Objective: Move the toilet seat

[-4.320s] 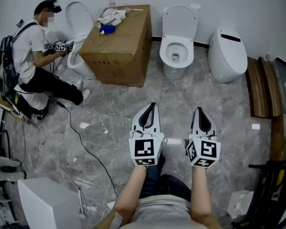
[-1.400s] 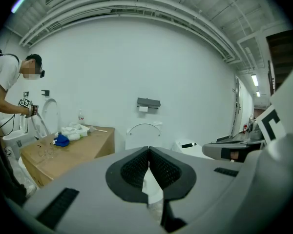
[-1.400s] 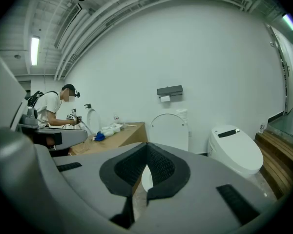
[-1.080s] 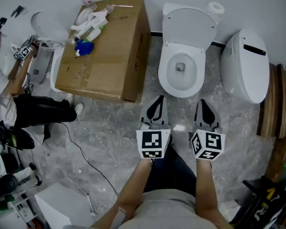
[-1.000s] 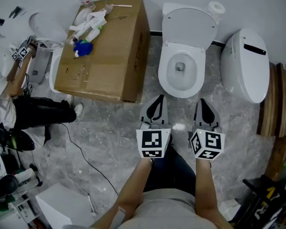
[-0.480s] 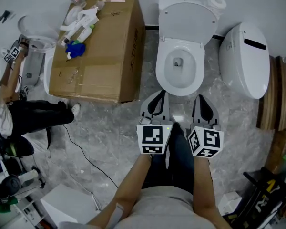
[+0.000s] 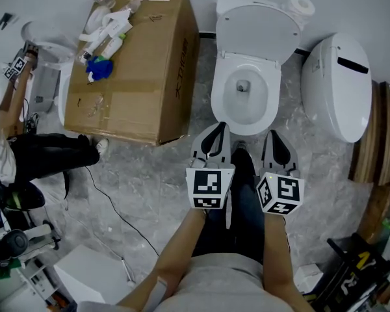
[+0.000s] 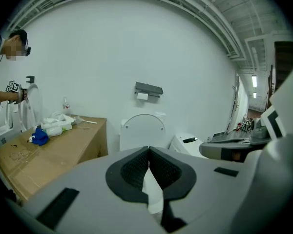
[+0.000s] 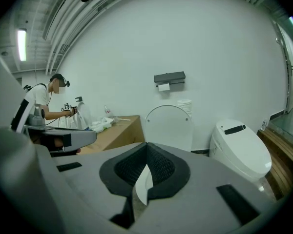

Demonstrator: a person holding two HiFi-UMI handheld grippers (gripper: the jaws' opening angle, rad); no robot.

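A white toilet [image 7: 245,96] stands against the far wall, its lid [image 7: 253,34] raised upright against the tank and the bowl uncovered. My left gripper [image 7: 216,132] is shut and empty, its tip just short of the bowl's front rim. My right gripper [image 7: 275,138] is also shut and empty, beside the bowl's front right. In the left gripper view the raised lid [image 8: 142,130] shows right above the closed left gripper [image 8: 149,150]. In the right gripper view the lid [image 9: 169,126] stands straight ahead of the closed right gripper [image 9: 147,147].
A large cardboard box [image 7: 133,64] with bottles and a blue object on top stands left of the toilet. A second, closed toilet [image 7: 338,83] is on the right, wooden boards [image 7: 377,142] beyond it. Another person [image 7: 13,142] works at far left; a cable [image 7: 110,200] crosses the floor.
Both grippers have moved forward toward the toilet, still shut. The bowl now lies right in front of their tips, and the box and toilet sit lower in the head view.
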